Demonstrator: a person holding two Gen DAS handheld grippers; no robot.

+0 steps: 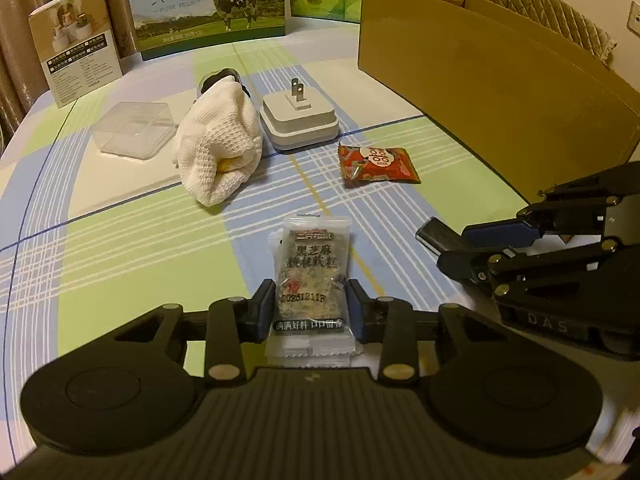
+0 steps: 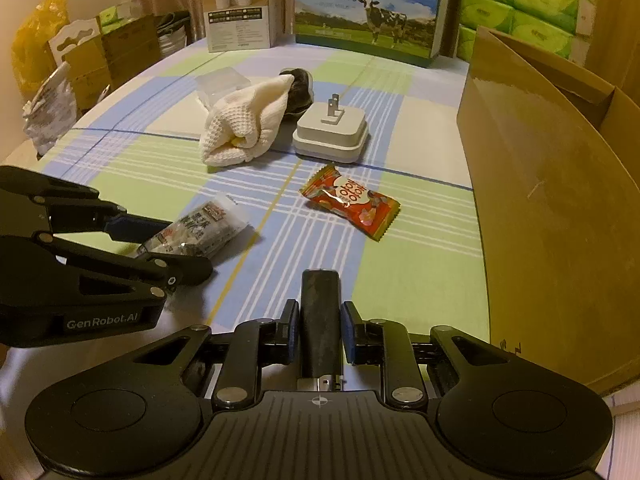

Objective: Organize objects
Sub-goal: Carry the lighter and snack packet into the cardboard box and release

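Clear plastic wraps the sesame-walnut snack packet (image 1: 310, 280) that sits between the pads of the left gripper (image 1: 311, 312) in the left wrist view; the jaws are drawn in narrow against its two long edges and appear to pinch it. Its long axis runs straight along the fingers, the printed top pointing away toward the towel (image 1: 218, 144) and white plug adapter (image 1: 298, 120), while the near sealed end tucks back under the gripper. A soft pack held only by its edges could buckle or slide out if lifted fast. At right, the right gripper (image 1: 452, 246) carries a dark stick-like object (image 1: 434, 234) close to the cardboard box (image 1: 500, 92). In the right wrist view, the right gripper (image 2: 319, 320) is fully closed on that dark object (image 2: 320, 308), which stands lengthwise along the fingers, its far end over the checked cloth (image 2: 420, 264), its metal near end back by the body. The left gripper (image 2: 168, 240) shows at left with the packet (image 2: 200, 228) low over the cloth. The two tools work close together, so swinging either toward the box risks a knock, or brushing the red candy wrapper (image 2: 352, 204)
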